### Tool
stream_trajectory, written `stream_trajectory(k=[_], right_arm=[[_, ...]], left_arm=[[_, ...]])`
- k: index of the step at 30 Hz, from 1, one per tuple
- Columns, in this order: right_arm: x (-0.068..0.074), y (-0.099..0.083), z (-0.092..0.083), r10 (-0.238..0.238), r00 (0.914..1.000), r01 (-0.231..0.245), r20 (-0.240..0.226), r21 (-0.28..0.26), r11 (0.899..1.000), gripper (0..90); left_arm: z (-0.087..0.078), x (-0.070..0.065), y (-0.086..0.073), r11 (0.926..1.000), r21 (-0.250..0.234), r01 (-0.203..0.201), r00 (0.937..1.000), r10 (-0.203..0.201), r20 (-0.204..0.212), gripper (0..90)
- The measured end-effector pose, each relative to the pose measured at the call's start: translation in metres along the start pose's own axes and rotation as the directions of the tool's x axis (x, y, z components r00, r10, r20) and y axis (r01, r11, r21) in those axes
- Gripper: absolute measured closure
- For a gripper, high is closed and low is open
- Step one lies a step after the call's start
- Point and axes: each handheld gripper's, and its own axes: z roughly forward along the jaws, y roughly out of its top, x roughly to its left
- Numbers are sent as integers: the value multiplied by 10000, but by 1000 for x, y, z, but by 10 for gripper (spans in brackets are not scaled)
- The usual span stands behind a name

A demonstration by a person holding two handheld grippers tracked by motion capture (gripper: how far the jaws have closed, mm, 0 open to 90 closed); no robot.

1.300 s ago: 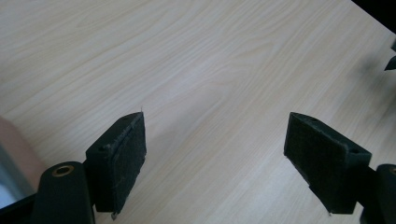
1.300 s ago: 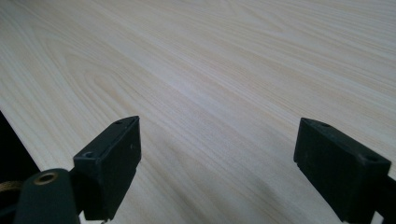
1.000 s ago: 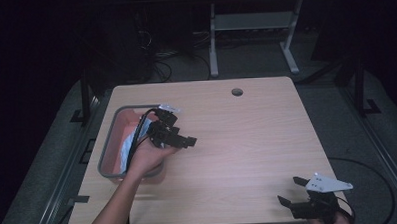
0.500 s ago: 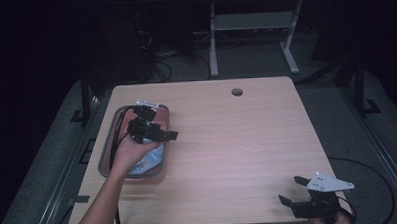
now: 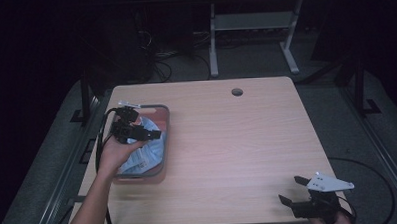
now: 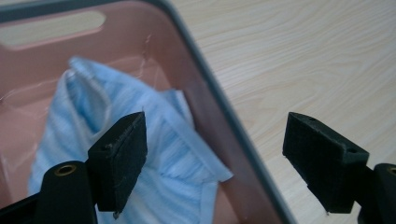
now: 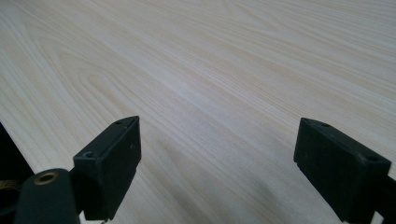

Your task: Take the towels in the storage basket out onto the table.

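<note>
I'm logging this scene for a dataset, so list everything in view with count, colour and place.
table: one, light wood, centre; round hole near its far edge.
bin: one, pink with grey rim, left side of the table.
cloth: one, light blue, lying inside the bin.
desk frame: one, pale grey, on the floor beyond the table.
cables: several, dark, on the floor behind the table.
left gripper: one, black, open over the bin's rim.
right gripper: one, black with grey plate, open at the near right corner.

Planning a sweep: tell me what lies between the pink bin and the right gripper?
In the high view, only bare wooden tabletop separates the pink bin from the right gripper.
</note>
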Motion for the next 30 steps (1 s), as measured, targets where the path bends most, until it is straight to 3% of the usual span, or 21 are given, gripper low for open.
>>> stream_trajectory(k=[11, 17, 24, 30], right_arm=[[1, 0, 1, -6, 10000, 6, -63, 95, 10000, 143], [1, 0, 0, -49, 10000, 49, -13, 38, 10000, 143], [0, 0, -1, -119, 9999, 119, -10, 28, 9999, 143], [1, 0, -1, -83, 10000, 83, -38, 43, 10000, 143]], left_arm=[[7, 24, -14, 9964, 312, 784, 9945, -759, -726, 201], [23, 28, -20, 9923, 905, 846, 9908, -742, -1128, 201], [42, 36, -23, 9761, 1766, 1269, 9822, -987, -1601, 218], [58, 40, -22, 9534, 2784, 1161, 9769, -591, -2053, 252]])
